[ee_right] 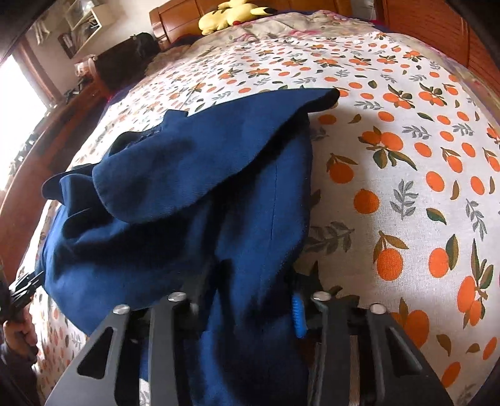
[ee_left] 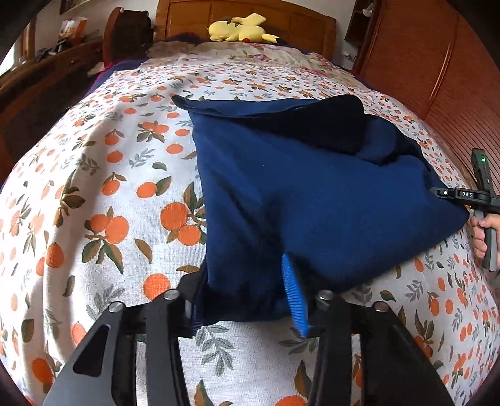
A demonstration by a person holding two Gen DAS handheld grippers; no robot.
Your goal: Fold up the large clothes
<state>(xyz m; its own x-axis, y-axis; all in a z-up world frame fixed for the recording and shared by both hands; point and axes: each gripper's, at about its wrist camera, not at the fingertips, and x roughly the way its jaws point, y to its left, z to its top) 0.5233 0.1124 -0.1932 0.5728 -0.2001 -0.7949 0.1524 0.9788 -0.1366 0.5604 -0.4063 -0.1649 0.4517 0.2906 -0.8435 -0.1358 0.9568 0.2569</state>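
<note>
A navy blue garment (ee_left: 297, 175) lies partly folded on the bed with the orange-print sheet (ee_left: 103, 187). My left gripper (ee_left: 247, 296) is shut on the garment's near left corner, cloth bunched between the blue pads (ee_left: 293, 293). My right gripper (ee_right: 247, 309) is shut on the garment (ee_right: 193, 193) at its near right corner; it also shows in the left wrist view (ee_left: 443, 193) pinching that corner at the right edge. The near edge is lifted off the sheet between both grippers. A folded sleeve flap (ee_right: 212, 150) lies on top.
A yellow plush toy (ee_left: 240, 29) lies at the wooden headboard (ee_left: 281, 18). A wooden wardrobe (ee_left: 437, 62) stands along the right side. A dark desk with clutter (ee_left: 47, 71) is at the left. The sheet (ee_right: 406, 175) spreads wide around the garment.
</note>
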